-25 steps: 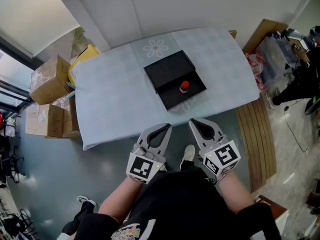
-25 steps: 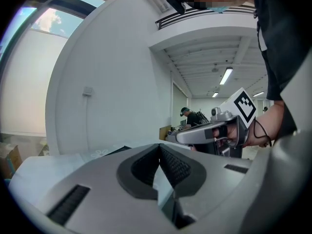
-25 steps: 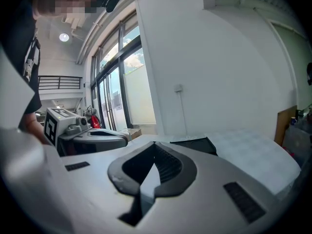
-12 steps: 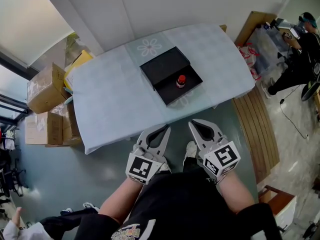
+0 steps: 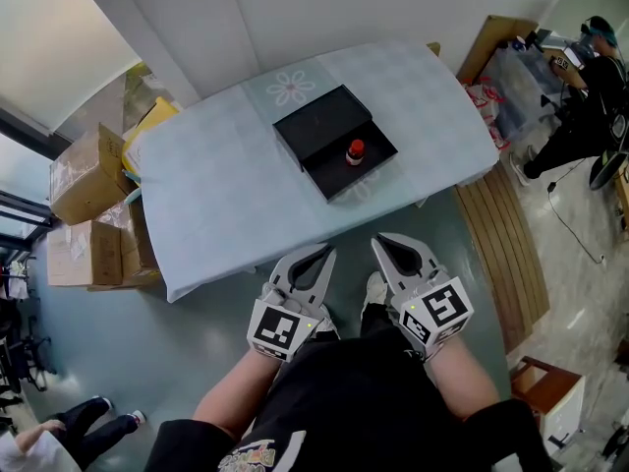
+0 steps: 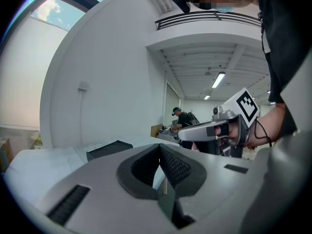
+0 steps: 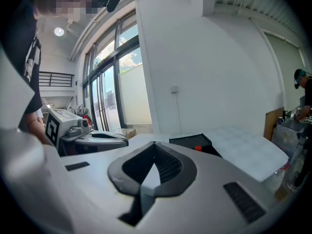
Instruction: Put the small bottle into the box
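A small bottle with a red cap stands upright inside the open black box on the pale blue table. In the right gripper view the bottle's red cap shows in the box. Both grippers are held close to the person's body, well short of the table's near edge. My left gripper is shut with nothing between its jaws. My right gripper is shut and empty too. The left gripper view shows the box edge-on and the right gripper beside it.
Cardboard boxes are stacked left of the table. A wooden slatted panel lies on the floor at the right. A person stands at the far right by bags; another person's legs show at bottom left.
The view has shifted slightly, so the table and box sit a little higher and further left. A person's legs have come into view at bottom left. Both grippers stay where they were.
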